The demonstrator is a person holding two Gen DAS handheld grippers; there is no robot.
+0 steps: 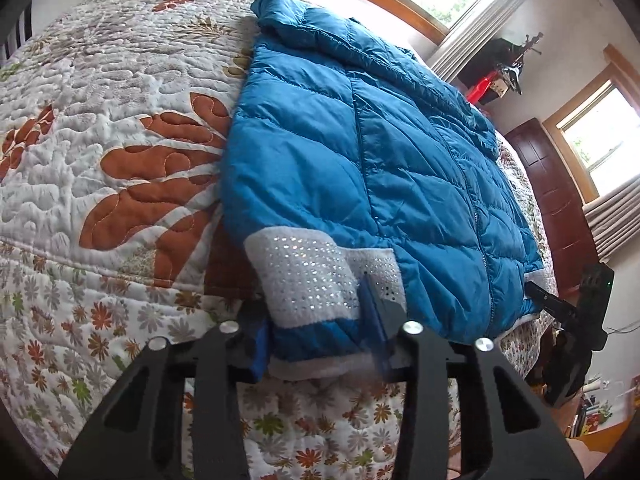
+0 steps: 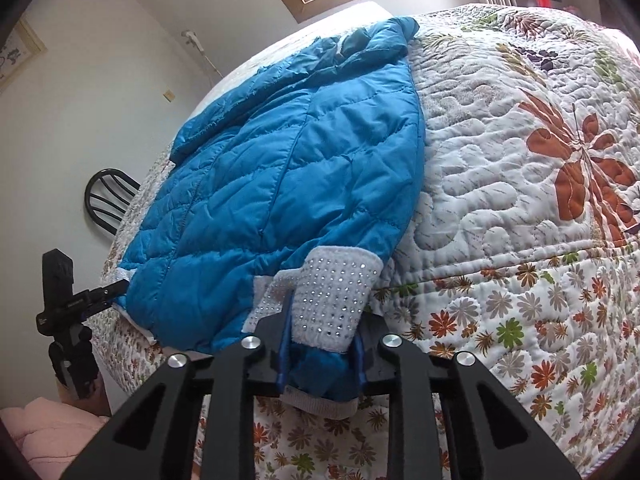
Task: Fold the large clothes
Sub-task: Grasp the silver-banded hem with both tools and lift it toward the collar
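Bed (image 1: 100,140) under floral quilt; blue puffer jacket (image 1: 360,152) flat on quilt, hem overhanging near edge.

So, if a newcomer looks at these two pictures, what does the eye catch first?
The bright blue puffer jacket lies flat on the floral quilt of a bed. At its near hem, each gripper, left and right, is closed on a white studded cuff.

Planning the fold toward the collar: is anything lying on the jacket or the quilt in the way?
Nothing visible: both grippers, left and right, pinch the blue jacket's hem corners, and its top is bare up to the collar.
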